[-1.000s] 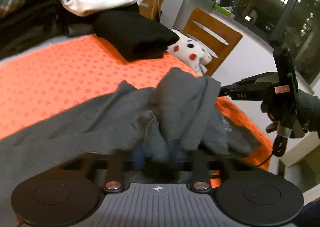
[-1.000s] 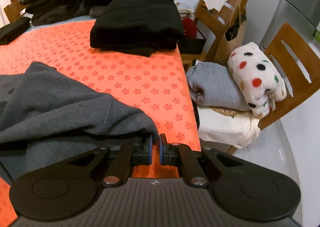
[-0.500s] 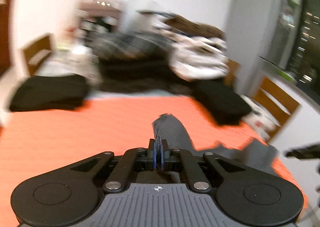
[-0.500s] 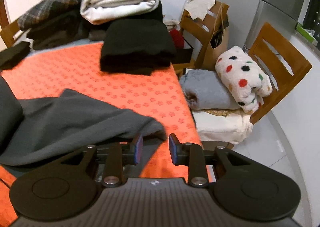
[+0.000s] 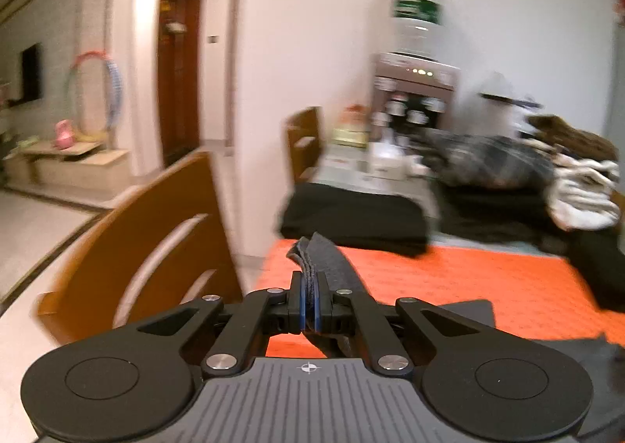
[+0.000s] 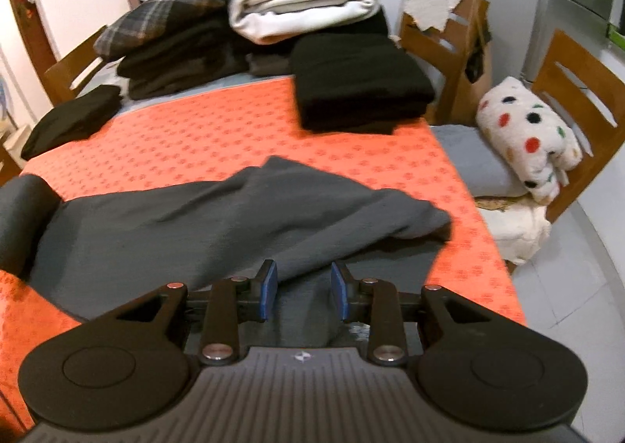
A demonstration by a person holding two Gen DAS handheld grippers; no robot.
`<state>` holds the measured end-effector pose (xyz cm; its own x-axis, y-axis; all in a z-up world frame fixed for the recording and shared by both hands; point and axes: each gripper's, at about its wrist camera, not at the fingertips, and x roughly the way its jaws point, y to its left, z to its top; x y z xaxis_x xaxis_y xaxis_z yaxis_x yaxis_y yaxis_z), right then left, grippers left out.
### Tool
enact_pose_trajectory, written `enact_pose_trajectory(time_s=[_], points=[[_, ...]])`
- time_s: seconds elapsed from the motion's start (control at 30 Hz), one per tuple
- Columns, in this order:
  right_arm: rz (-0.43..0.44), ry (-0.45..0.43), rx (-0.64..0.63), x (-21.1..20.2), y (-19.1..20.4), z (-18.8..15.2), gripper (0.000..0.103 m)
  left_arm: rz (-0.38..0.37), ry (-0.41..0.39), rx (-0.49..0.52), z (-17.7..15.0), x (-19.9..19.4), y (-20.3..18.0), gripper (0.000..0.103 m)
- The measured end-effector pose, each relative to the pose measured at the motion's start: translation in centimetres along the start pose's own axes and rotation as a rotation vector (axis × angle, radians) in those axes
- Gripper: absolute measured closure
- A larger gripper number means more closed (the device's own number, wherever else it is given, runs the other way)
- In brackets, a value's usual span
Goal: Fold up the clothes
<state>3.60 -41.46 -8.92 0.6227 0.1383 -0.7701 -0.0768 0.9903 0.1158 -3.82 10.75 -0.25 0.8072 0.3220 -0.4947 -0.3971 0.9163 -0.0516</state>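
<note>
Across the orange patterned counter (image 6: 218, 138) a dark grey garment (image 6: 218, 216) is spread, rumpled, with one fold ending near the counter's right edge. A layered strip of it (image 5: 324, 259) is pinched between the pressed-together left tongs (image 5: 309, 306). The right tongs (image 6: 304, 292) are held spread above the cloth, gripping nothing. Folded clothes (image 6: 359, 91) are stacked behind.

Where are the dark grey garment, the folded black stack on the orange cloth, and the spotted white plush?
Dark grey knit garment (image 6: 218, 220): right wrist view, middle of its spread body.
Folded black fabric stack (image 6: 359, 79): right wrist view, top layer.
White plush with coloured spots (image 6: 527, 138): right wrist view, centre of its body.
</note>
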Motion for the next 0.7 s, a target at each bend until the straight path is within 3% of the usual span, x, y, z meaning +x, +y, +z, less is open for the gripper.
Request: enact_pose_trajectory(time_s=[0.2,0.47,0.63,0.67,0.7], points=[[0.026,0.007,-0.043,0.6,2.1,0.9,0.068,0.113,0.006,-0.059,0.2,-0.4,5.2,0.097],[0.033,0.004,-0.078,0.4,3.0,2.3,0.068,0.217,-0.028,-0.077,1.9,-1.9,8.5,0.097],[0.020,0.012,-0.078,0.2,2.4,2.4,0.068,0.251,0.019,-0.085,0.9,-1.1,10.0,0.095],[0.017,0.014,-0.077,0.2,2.3,2.3,0.068,0.248,0.022,-0.092,0.5,-1.1,10.1,0.092],[0.013,0.016,-0.075,0.3,2.3,2.3,0.068,0.243,0.022,-0.093,0.1,-1.2,10.1,0.081]])
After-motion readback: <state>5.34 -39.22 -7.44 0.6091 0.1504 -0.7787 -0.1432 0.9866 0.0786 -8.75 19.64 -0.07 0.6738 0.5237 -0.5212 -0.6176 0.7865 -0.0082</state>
